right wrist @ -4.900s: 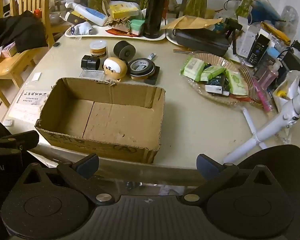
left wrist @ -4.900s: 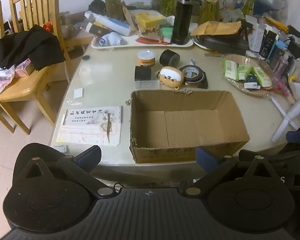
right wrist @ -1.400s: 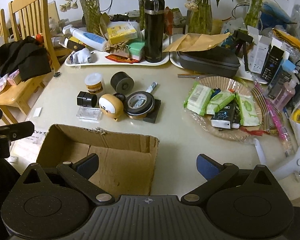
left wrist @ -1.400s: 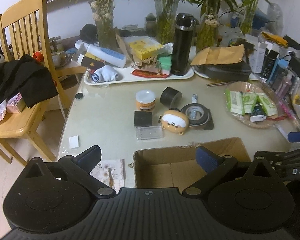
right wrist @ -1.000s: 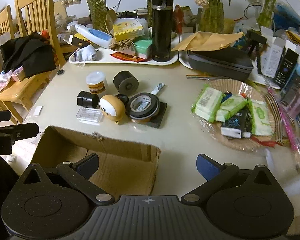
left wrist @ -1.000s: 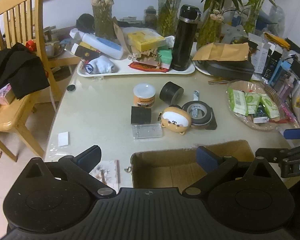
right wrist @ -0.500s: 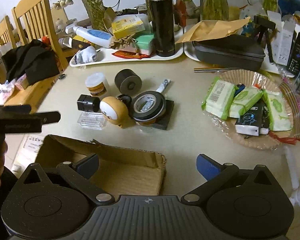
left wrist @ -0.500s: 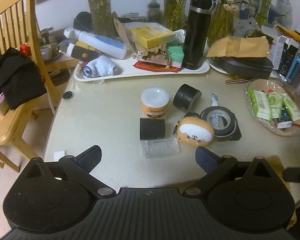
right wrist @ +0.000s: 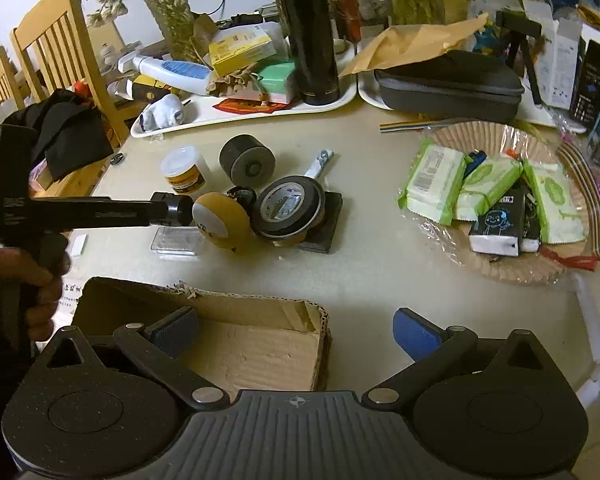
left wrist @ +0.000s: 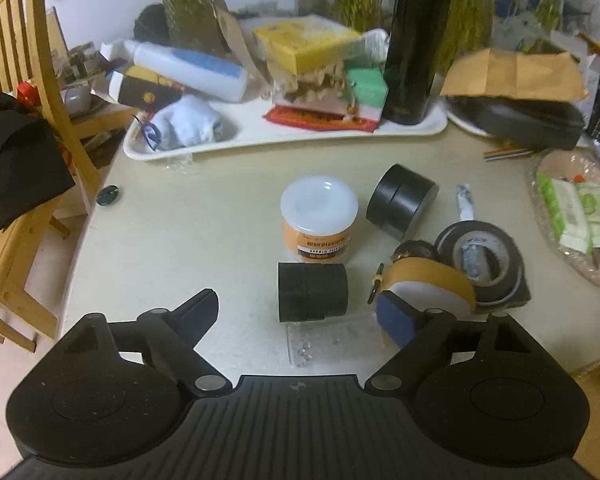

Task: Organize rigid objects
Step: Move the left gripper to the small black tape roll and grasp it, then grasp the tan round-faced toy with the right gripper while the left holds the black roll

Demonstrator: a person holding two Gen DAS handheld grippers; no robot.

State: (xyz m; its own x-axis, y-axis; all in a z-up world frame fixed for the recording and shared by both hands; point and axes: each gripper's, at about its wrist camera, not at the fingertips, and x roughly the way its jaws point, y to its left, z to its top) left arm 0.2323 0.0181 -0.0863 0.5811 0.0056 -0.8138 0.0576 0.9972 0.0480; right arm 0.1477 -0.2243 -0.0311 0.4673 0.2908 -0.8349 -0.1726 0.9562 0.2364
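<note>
The left gripper (left wrist: 302, 314) points steeply down at the table (left wrist: 188, 236), its jaws apart and just now closing in; a hand (right wrist: 28, 280) grips its handle in the right wrist view. Between its fingers lies a black cylinder (left wrist: 312, 297) on its side, touched by neither pad, with a clear flat case (left wrist: 332, 336) just below it. The right fingertip (left wrist: 396, 320) overlaps the round tan toy (left wrist: 424, 284); whether they touch I cannot tell. Beyond the fingers stand an orange jar (left wrist: 319, 218) with a white lid and a second black cylinder (left wrist: 402, 201); right of the toy, a tape roll (left wrist: 480, 256) lies on a black square.

The right gripper (right wrist: 296, 332) tilts down with its jaws wide apart and nothing between them, over the near corner of the cardboard box (right wrist: 260, 344).

Only the right wrist view shows the box's empty floor, the toy's dark face markings, and the left gripper reaching in from the left at the toy. Only the left wrist view shows the gap either side of the cylinder
</note>
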